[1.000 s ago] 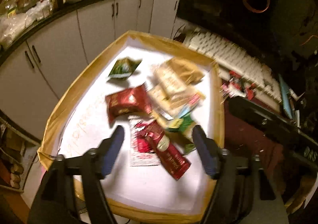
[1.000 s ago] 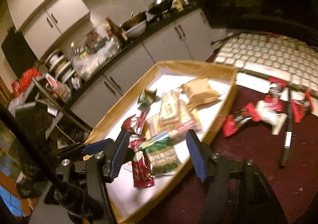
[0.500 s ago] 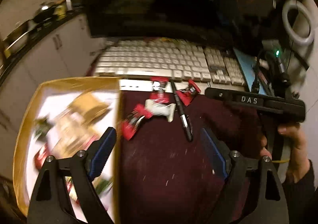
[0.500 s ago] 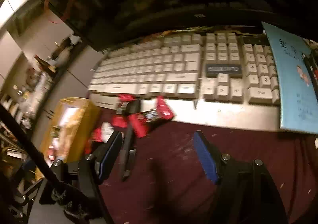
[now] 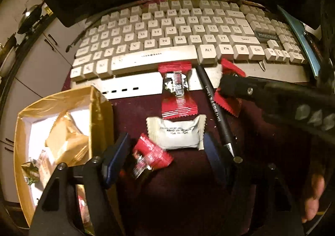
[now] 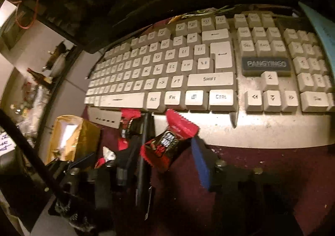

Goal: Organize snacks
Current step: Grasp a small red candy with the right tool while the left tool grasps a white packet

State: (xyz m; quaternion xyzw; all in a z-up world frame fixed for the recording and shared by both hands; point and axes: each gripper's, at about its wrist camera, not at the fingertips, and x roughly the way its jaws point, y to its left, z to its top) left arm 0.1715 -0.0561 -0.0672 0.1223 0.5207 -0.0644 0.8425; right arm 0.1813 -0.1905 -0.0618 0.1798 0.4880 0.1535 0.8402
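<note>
Left of the left tool: gold-walled cardboard box [image 5: 95, 122] with a white floor, already holding a tan crinkled packet [image 5: 65, 141] and a small green one; it sits just beside the left finger.
Left gripper [image 5: 165, 152]: blue-padded fingers spread wide, holding nothing, low over the dark maroon desk mat [image 5: 188, 194].
Between its fingers: a small red foil snack wrapper [image 5: 151, 153] near the left pad and a white pillow-shaped snack packet [image 5: 178, 134] touching it, close to the right pad.
Ahead of it: a red twist-end candy wrapper [image 5: 178, 93] lying half on the lip of the cream-keyed keyboard [image 5: 159, 39].
Right of the left tool: a black marker pen [image 5: 215, 108] running diagonally, its tip just beside the right finger.
Right gripper [image 6: 165, 154]: fingers apart around a red-and-black sweet wrapper [image 6: 167, 145]; right blue pad close to it, left finger hard to make out in the dark, contact not clear.
Left of the right tool: the same black pen, just beside the wrapper and between it and the left finger.
Risk one: closing the left fingers could catch both packets at once, since they touch, or trap the pen tip.
Risk two: the right fingers could pinch pen and wrapper together, or squeeze only a crinkly end so it slips free.
In the way: the pen for both tools, the keyboard edge just ahead, and the other tool's body crowding the right side of the left view.
</note>
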